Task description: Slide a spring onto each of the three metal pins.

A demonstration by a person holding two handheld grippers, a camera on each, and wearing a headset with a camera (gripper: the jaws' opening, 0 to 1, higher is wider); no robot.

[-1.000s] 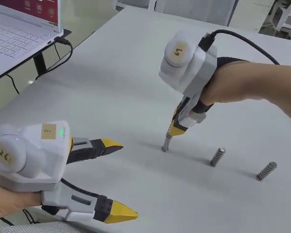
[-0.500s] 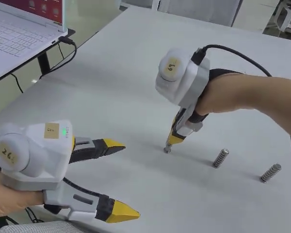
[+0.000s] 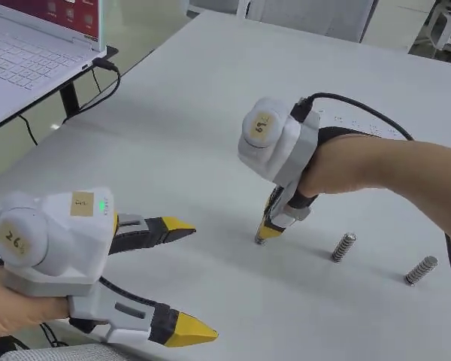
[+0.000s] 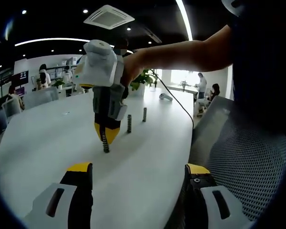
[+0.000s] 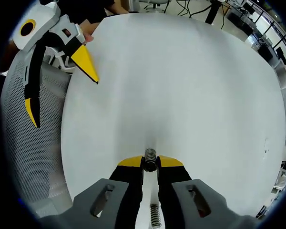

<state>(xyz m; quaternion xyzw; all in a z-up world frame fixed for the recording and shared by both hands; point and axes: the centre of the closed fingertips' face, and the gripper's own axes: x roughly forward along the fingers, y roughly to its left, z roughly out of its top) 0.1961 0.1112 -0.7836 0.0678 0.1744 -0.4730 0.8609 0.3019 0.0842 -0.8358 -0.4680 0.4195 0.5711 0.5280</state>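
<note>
White table (image 3: 173, 128) | right gripper (image 3: 266, 234) fingers clenched on spring (image 5: 150, 159) | left gripper (image 3: 201, 277) fingers spread wide, empty

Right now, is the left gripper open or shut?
Open. The left gripper has its yellow-tipped jaws spread wide apart, with nothing between them.

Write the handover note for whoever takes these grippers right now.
Left gripper: open, holding nothing, hovering over the table on the near side.
Right gripper: shut on a spring, pointing down with the spring's foot at the table; the pin is hidden.
Done, it seems: middle spring and end spring stand upright.
Left: seat this spring fully, then release.
</note>
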